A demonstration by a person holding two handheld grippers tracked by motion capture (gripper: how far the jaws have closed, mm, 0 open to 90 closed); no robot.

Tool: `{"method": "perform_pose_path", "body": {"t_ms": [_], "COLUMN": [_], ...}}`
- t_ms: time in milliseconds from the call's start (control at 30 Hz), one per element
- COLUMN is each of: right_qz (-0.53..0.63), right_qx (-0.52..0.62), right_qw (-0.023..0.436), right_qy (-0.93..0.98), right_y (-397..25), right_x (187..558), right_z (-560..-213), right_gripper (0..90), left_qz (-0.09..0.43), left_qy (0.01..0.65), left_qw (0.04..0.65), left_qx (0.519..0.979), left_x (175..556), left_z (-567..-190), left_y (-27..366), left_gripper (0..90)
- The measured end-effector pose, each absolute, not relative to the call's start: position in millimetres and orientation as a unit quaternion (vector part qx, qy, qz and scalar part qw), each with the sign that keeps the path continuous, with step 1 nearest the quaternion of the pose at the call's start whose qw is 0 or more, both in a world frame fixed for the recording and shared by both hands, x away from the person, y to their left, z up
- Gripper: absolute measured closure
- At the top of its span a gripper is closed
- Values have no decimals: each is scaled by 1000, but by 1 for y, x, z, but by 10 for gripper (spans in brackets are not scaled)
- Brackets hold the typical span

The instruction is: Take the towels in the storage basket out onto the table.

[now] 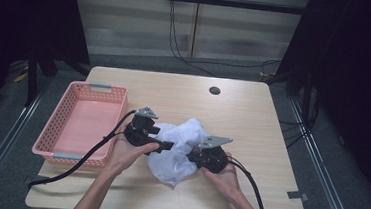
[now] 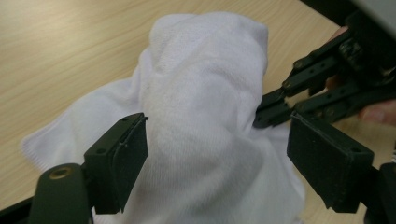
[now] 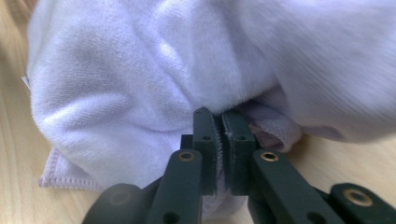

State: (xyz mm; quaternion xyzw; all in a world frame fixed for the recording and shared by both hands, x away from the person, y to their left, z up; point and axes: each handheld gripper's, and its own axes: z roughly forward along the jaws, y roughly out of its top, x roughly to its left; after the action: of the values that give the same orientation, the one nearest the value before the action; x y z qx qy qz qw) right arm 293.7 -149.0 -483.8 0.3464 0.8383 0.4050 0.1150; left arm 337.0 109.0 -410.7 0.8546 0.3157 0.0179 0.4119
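A crumpled white towel lies on the wooden table between both hands. My left gripper stands open, its two pads either side of a raised hump of the towel without pinching it. In the high view the left gripper sits at the towel's left side. My right gripper is shut on a fold of the towel, cloth caught between its jaws. The right gripper is at the towel's right side, and the right gripper appears beyond the hump in the left gripper view.
A pink plastic basket stands at the table's left, nothing inside it. A round cable hole is at the far middle. Black cables trail off the near edge. A grey tape piece is at the near right.
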Motion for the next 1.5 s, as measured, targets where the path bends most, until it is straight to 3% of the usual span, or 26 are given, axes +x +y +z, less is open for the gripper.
{"method": "perform_pose_path", "body": {"t_ms": [200,267,300,333,400,467,533,667,700,800,833,1133,1267,1333,1400,1500], "right_qz": [397,404,404,414,436,445,455,458,460,452,457,495,499,499,496,497], "right_qx": [374,378,378,370,359,351,334,311,309,299,299,329,331,332,333,341], "right_qw": [136,127,127,140,131,129,118,106,101,108,105,113,109,106,106,104], "right_qy": [827,823,823,820,815,814,817,826,826,833,831,796,793,793,795,791], "right_y": [-176,-187,-187,-186,-183,-179,-161,-134,-129,-118,-119,-158,-162,-163,-163,-170], "right_x": [298,293,293,284,277,274,273,281,284,290,292,297,296,297,297,298], "right_z": [-476,-474,-474,-468,-462,-459,-454,-454,-454,-451,-449,-424,-427,-429,-430,-429], "right_gripper": [865,639,639,532,529,526,543,552,591,839,855,863,861,861,860,857], "left_qz": [19,30,30,21,52,51,49,57,43,41,35,54,48,65,41,4], "left_qy": [309,305,305,303,296,294,301,303,319,333,340,337,319,307,298,280], "left_qw": [426,428,428,436,412,410,405,390,404,402,407,434,431,433,448,457], "left_qx": [850,850,850,847,860,862,862,868,856,852,847,834,842,845,842,844], "left_x": [315,301,301,290,281,279,279,278,281,285,286,303,311,312,314,311], "left_z": [-403,-403,-403,-409,-414,-418,-432,-442,-449,-455,-459,-466,-472,-474,-475,-472], "left_y": [123,131,131,137,140,141,146,149,154,157,158,134,121,111,106,105], "left_gripper": [282,349,382,405,468,488,570,606,606,604,592,493,501,581,740,817]}}
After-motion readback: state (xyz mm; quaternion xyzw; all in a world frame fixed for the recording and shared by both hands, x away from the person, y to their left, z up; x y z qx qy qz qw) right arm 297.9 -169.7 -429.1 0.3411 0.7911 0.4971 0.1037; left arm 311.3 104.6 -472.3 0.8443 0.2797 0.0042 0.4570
